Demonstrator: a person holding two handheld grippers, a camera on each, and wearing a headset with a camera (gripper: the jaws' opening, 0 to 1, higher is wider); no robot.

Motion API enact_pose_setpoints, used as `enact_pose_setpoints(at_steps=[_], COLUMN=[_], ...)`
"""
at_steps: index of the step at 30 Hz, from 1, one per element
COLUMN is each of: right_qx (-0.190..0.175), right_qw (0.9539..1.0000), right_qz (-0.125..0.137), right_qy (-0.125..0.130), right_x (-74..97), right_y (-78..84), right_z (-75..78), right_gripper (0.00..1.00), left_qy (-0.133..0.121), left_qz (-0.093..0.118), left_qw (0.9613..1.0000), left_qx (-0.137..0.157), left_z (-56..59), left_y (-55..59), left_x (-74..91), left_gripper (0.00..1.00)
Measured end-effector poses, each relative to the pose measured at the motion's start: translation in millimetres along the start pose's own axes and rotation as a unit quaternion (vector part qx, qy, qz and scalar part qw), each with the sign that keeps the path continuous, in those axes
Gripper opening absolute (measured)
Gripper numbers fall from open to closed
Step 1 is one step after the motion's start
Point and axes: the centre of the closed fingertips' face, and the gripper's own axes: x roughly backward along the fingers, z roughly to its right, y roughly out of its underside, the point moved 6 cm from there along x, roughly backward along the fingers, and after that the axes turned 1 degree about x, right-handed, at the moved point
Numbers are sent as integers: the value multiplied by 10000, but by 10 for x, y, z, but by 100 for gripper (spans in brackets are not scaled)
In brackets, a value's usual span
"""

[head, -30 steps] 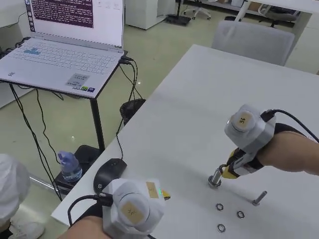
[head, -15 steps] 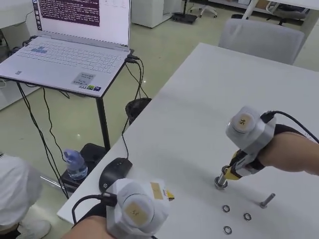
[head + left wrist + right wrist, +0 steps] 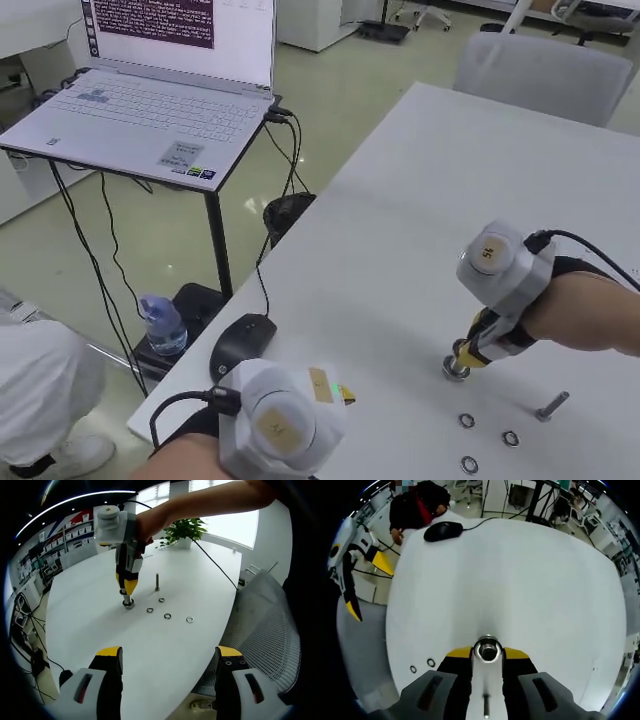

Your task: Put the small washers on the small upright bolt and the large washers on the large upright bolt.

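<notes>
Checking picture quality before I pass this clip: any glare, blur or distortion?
Head view: sharp, with the table evenly lit. Left gripper view: fisheye bends the table edge, and the window is blown out. Right gripper view: same bending, with the large bolt crisp at centre.

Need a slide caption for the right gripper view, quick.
Right gripper straddling the large upright bolt on the white table, two washers at lower left.

The white desk (image 3: pixel 400 220) bore a black mouse (image 3: pixel 243 343) at its near edge, a large upright bolt (image 3: pixel 455 371), a small upright bolt (image 3: pixel 551 406), and loose washers (image 3: pixel 467 421) lying flat near both.
</notes>
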Motion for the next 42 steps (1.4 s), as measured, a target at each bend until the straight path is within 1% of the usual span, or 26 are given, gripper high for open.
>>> enact_pose_setpoints(at_steps=[15,21,35,42], right_qx=[77,119,160,211], right_qw=[9997,9996,9995,9995], right_qz=[-196,-233,-261,-216], right_qy=[-91,-90,-39,-34], right_x=[-239,-292,-309,-302], right_y=[64,80,93,90], right_z=[20,11,5,-4], right_gripper=[22,22,23,24], left_qy=[-9,14,48,70], left_qz=[-9,-25,-21,-16], left_qw=[10000,10000,10000,10000], left_qx=[63,56,29,11], left_z=[24,45,66,74], left_y=[22,23,-13,-37], left_x=[-6,-16,-34,-47], left_gripper=[74,74,73,73])
